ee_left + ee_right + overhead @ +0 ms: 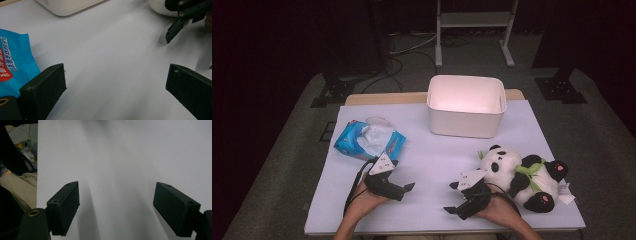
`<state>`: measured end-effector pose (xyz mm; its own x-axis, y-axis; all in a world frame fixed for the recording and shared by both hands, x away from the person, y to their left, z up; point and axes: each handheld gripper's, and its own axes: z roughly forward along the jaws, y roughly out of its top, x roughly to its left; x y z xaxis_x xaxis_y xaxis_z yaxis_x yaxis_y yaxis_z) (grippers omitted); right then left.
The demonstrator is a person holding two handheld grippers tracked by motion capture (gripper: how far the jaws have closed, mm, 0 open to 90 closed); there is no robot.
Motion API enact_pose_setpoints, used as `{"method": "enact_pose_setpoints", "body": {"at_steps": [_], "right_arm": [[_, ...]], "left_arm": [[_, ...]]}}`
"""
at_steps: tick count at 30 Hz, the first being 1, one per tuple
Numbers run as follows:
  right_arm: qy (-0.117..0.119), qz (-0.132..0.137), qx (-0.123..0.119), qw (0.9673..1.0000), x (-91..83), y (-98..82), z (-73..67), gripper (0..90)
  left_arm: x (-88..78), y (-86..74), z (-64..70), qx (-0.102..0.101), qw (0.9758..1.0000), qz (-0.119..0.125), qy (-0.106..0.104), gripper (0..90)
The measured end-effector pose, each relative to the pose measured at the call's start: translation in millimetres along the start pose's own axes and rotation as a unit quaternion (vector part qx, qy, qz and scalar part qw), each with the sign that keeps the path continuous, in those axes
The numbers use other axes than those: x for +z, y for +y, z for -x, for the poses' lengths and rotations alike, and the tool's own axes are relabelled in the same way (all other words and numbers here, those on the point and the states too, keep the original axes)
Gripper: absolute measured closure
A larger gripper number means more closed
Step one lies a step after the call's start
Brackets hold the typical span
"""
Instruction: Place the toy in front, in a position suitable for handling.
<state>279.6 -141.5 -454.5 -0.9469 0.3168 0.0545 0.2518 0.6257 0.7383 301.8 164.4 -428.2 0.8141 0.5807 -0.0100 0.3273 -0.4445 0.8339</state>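
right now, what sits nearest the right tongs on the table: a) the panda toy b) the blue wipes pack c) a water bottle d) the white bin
a, in the high view the panda toy lies right beside the right tongs, while the blue wipes pack is over by the left tongs and the white bin stands at the far side of the table.

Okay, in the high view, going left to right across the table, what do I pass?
blue wipes packet → left gripper → right gripper → panda plush. The white bin sits farther back, above the gap between the grippers and the panda.
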Motion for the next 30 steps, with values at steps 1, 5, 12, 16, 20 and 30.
{"method": "enact_pose_setpoints", "body": {"at_steps": [1,5,12,16,20,30], "right_arm": [[0.002,0.001,0.001,1.0,-0.6,1.5,-0.1,19.9],[0.005,0.006,0.001,1.0,-2.4,6.2,-0.3,19.9],[0.003,-0.006,-0.007,1.0,-7.0,16.6,0.3,18.7],[0.004,-0.007,-0.009,0.9999,-14.9,24.4,0.9,18.7],[-0.005,-0.012,-0.02,0.9997,-24.4,33.1,1.5,18.7],[-0.024,-0.015,-0.024,0.9993,-50.8,51.0,6.6,18.7]], "left_arm": [[0.6,-0.7,0.1,-0.006,1.0,0.0,-0.006,2.1],[-0.7,-0.3,0.7,-0.003,1.0,-0.001,-0.002,2.1],[-0.1,-2.1,0.7,-0.005,1.0,-0.004,-0.005,2.1],[0.0,-2.0,1.8,-0.002,1.0,-0.004,-0.006,2.1],[-1.3,-2.1,1.7,-0.002,1.0,-0.002,0.001,2.1],[-2.3,-3.4,-0.7,-0.003,1.0,-0.003,0.001,2.1]]}}
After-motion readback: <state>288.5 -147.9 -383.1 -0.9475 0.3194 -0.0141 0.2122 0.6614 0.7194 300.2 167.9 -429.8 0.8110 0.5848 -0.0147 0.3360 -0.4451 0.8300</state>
